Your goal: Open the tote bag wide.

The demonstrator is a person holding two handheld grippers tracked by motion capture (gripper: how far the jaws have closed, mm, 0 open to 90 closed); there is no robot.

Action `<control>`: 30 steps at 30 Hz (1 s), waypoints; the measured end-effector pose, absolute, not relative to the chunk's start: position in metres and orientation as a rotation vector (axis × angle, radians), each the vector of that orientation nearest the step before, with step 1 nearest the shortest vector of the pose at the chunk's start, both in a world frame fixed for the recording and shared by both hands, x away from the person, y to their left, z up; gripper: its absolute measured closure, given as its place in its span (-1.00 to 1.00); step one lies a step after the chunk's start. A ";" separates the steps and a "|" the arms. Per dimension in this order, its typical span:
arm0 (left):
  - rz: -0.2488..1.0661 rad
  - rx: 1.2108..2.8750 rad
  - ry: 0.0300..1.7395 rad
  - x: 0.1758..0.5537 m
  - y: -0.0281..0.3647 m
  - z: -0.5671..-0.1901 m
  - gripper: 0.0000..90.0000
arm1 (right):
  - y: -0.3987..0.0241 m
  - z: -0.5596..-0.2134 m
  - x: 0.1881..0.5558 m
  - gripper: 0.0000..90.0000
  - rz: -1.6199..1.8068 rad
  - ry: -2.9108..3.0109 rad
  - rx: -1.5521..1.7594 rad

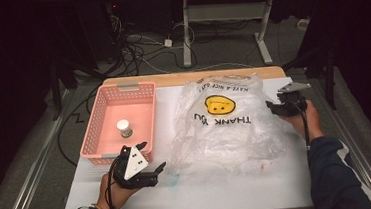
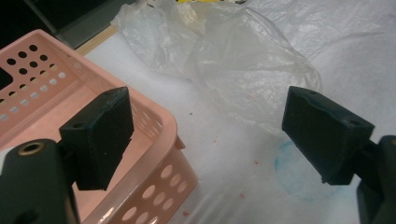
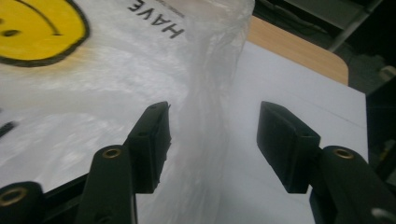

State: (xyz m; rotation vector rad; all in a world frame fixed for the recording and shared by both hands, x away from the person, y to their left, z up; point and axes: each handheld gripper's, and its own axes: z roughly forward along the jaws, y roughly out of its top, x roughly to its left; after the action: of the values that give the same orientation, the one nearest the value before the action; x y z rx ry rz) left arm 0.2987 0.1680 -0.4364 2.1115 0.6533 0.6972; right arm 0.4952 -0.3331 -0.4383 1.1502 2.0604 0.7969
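Right gripper [image 1: 277, 108] sits at the right of the high view, at the right edge of the clear plastic bag [image 1: 225, 126]. In the right gripper view its jaws are apart with the bag's raised, crinkled edge [image 3: 205, 140] standing in the gap; the left pad looks close to the film, but contact is hard to confirm, looks like no clamp yet. Left gripper [image 1: 152, 157] is at lower left of the high view, jaws wide apart, holding nothing. In the left gripper view one pad [image 2: 100, 135] hangs over the near corner of the pink basket [image 2: 154, 116], the other over the white table cover [image 2: 224, 154] near a faint blue stain [image 2: 292, 172]. Bag lies flat at centre of the table, yellow smiley print [image 1: 220, 105] up, just right of the basket. A small white-capped bottle [image 1: 123, 128] stands inside the basket.
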 end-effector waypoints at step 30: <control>0.716 2.114 0.629 0.296 0.170 -0.434 -0.64 | -0.365 -0.451 0.434 1.00 0.710 1.790 1.484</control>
State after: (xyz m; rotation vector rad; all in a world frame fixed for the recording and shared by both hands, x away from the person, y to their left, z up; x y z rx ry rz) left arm 0.2958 0.1704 -0.4336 2.1143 0.6286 0.7157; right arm 0.4342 -0.3646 -0.4512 1.4841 1.7900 0.7097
